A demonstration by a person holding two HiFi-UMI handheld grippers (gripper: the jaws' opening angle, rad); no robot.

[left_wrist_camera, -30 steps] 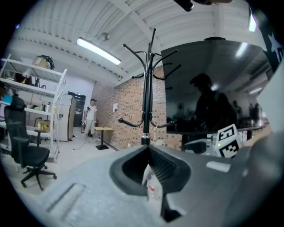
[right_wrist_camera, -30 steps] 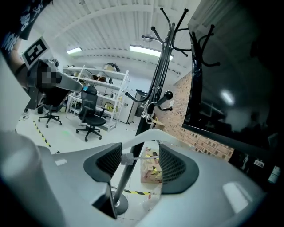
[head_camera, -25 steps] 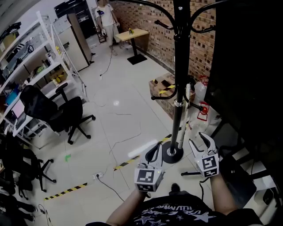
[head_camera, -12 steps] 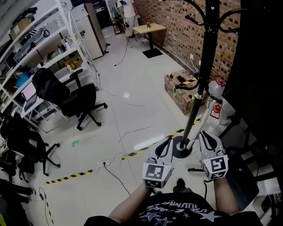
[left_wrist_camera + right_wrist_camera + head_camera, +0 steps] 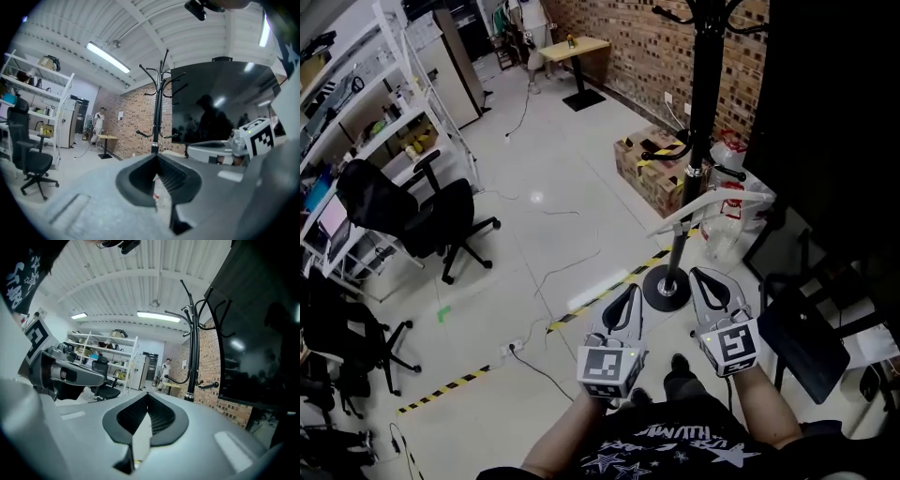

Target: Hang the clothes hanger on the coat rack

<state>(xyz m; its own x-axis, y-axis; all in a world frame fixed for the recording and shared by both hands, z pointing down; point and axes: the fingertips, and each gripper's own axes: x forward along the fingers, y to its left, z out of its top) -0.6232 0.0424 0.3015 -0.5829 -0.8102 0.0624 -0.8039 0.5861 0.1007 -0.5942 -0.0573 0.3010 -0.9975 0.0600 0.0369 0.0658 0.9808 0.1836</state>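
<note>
The black coat rack (image 5: pixel 703 103) stands on its round base (image 5: pixel 666 291) in front of the brick wall. A white clothes hanger (image 5: pixel 712 204) hangs crosswise by the pole, at the height of the lower hooks, and neither gripper touches it. My left gripper (image 5: pixel 627 302) and right gripper (image 5: pixel 705 278) are side by side below the base, both shut with nothing between the jaws. The rack rises beyond the closed jaws in the left gripper view (image 5: pixel 158 108) and stands right of them in the right gripper view (image 5: pixel 192 352).
A taped cardboard box (image 5: pixel 652 173) and plastic bottles (image 5: pixel 727 187) sit by the rack. A dark panel (image 5: pixel 834 141) fills the right side, with a black chair (image 5: pixel 806 342) below it. An office chair (image 5: pixel 412 225) and shelves (image 5: pixel 366 122) stand left. Striped tape (image 5: pixel 581 319) and cables cross the floor.
The right gripper's jaws have gone from wide open to shut. Both grippers have drawn back from the rack. The white hanger now shows hanging crosswise at the pole.
</note>
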